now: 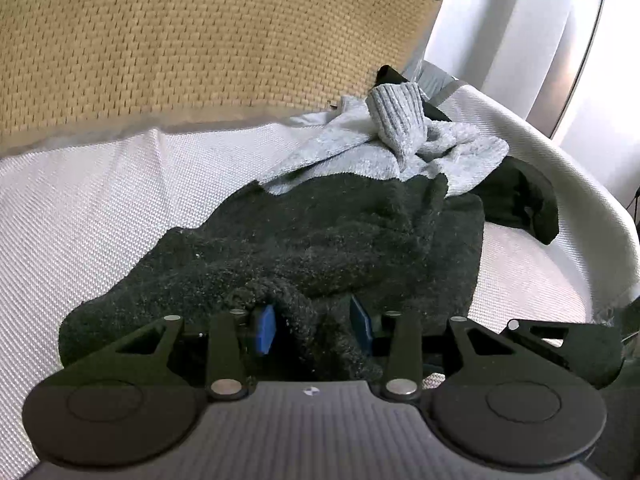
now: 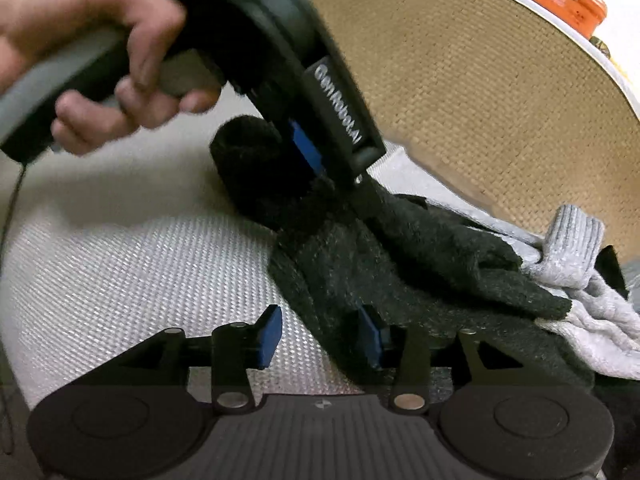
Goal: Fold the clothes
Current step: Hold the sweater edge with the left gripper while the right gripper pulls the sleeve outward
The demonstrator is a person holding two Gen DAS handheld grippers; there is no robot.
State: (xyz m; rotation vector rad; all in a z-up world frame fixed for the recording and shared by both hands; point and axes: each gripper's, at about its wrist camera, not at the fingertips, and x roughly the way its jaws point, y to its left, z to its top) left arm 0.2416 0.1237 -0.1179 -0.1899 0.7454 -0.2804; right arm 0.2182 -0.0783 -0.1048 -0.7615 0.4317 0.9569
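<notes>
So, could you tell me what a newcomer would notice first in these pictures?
A dark fuzzy garment sprawls mid-frame on the white woven surface, one fold pinched in the left gripper. A grey knit lies crumpled behind it, by the tan mat. The right gripper stands open at the garment's near edge.

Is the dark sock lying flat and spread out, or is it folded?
Folded and bunched, not flat. The dark sock lies doubled in thick layers, one end clamped in the left gripper.
</notes>
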